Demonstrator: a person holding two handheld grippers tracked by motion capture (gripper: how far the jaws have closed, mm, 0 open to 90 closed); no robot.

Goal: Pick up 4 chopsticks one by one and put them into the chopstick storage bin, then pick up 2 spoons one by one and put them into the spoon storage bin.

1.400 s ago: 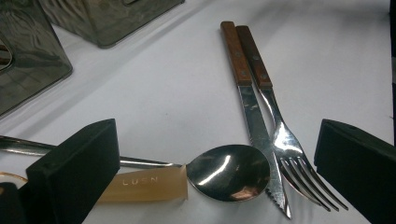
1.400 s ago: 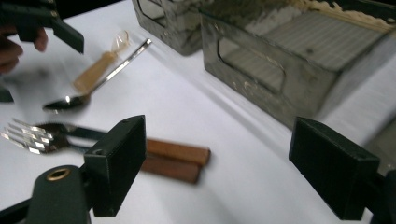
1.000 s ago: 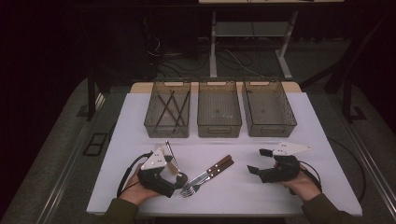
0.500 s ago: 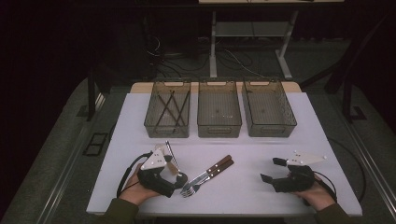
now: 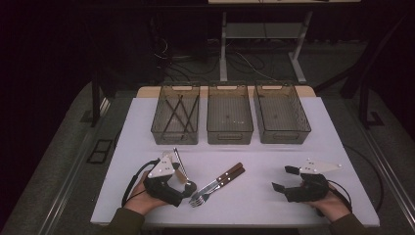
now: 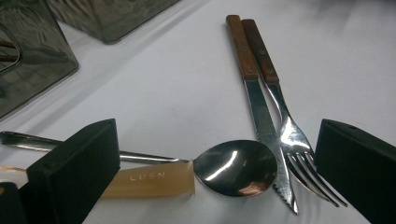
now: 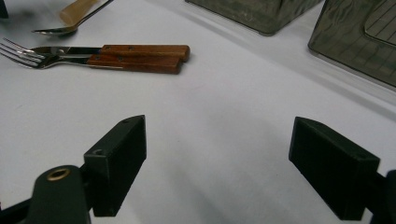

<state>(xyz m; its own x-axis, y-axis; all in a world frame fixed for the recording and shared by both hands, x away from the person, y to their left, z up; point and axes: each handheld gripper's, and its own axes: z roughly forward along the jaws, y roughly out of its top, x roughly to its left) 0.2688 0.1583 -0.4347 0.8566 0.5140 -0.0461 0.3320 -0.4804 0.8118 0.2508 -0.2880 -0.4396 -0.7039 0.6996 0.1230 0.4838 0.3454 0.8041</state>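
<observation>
A knife (image 5: 226, 177) and a fork (image 5: 208, 193), both with wooden handles, lie side by side near the table's front, left of centre. A spoon (image 6: 236, 168) with a pale handle lies on the cloth between the spread jaws of my left gripper (image 5: 187, 180), its bowl touching the knife's tip (image 6: 285, 191). The left gripper (image 6: 217, 140) is open, its pads apart from the spoon. My right gripper (image 5: 285, 178) rests at the front right, open, with bare cloth between its jaws (image 7: 219, 130). From there the knife and fork (image 7: 140, 56) lie farther off to the left.
Three clear bins stand in a row at the back: the left bin (image 5: 155, 128) holds several dark sticks, the middle bin (image 5: 230, 134) and right bin (image 5: 283, 138) look bare. A thin metal handle (image 6: 28, 141) lies behind my left jaw. White cloth (image 5: 264, 161) lies between the grippers.
My right gripper has drawn back to the right, away from the knife and fork, and settled near the front edge. The left gripper and the cutlery have not moved.
</observation>
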